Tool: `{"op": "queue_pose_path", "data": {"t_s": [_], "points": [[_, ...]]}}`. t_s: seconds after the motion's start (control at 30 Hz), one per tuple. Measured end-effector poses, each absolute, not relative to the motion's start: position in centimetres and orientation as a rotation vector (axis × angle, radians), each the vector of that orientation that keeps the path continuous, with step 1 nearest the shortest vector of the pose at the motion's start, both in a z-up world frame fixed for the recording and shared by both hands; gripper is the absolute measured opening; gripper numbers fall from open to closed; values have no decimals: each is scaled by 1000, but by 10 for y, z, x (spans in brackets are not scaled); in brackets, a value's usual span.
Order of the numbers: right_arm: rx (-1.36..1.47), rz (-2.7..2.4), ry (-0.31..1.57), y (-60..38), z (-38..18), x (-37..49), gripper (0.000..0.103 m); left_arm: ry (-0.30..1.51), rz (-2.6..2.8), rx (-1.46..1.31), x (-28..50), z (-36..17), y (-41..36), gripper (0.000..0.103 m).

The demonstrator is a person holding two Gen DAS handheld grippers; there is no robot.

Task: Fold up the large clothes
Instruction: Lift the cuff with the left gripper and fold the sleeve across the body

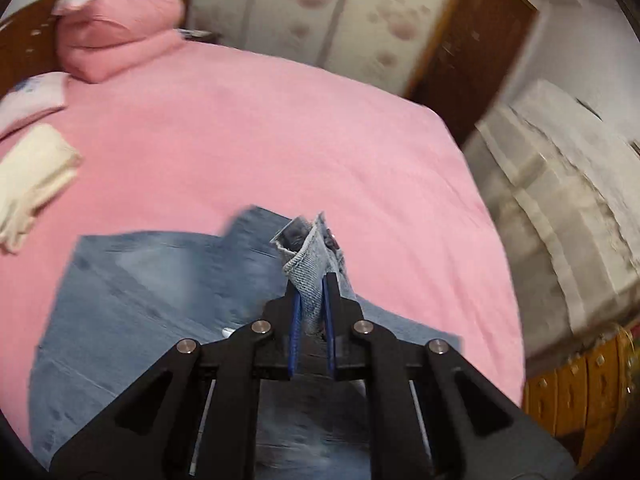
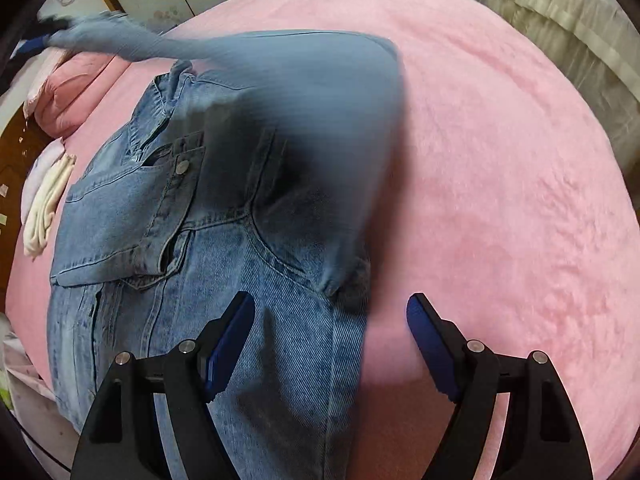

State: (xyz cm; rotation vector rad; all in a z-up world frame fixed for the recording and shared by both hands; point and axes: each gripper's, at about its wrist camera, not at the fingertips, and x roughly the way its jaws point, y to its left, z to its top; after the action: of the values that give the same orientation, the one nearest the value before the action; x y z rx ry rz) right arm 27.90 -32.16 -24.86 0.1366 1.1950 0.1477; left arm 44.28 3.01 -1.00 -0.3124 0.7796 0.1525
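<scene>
left gripper (image 1: 311,280) — pinching denim jacket (image 2: 200,240) cuff | right gripper (image 2: 331,344) — spread above jacket

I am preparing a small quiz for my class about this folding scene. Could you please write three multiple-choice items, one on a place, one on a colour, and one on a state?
1. Where does the cream folded cloth lie?
A. on the denim jacket
B. on the bed cover beside the jacket
C. on the floor

2. What colour is the bed cover?
A. pink
B. green
C. white

3. How is the left gripper?
A. open over the bed
B. shut on nothing
C. shut on the jacket's sleeve cuff

Answers:
1 B, it rests on the cover, apart from the denim jacket.
2 A, pink throughout.
3 C, the sleeve cuff sits pinched between its blue pads, while the right gripper stands open.
</scene>
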Motion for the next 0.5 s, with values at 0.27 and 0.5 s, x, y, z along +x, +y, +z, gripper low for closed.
{"op": "queue_pose_path", "data": {"t_s": [0.27,0.5], "points": [[145,38,1195,-322,-263,295,80,1093,408,-334,409,-131,129,8],[174,10,1213,-335,-259,287,80,1175,421,-352,388,-198,157,9]]}}
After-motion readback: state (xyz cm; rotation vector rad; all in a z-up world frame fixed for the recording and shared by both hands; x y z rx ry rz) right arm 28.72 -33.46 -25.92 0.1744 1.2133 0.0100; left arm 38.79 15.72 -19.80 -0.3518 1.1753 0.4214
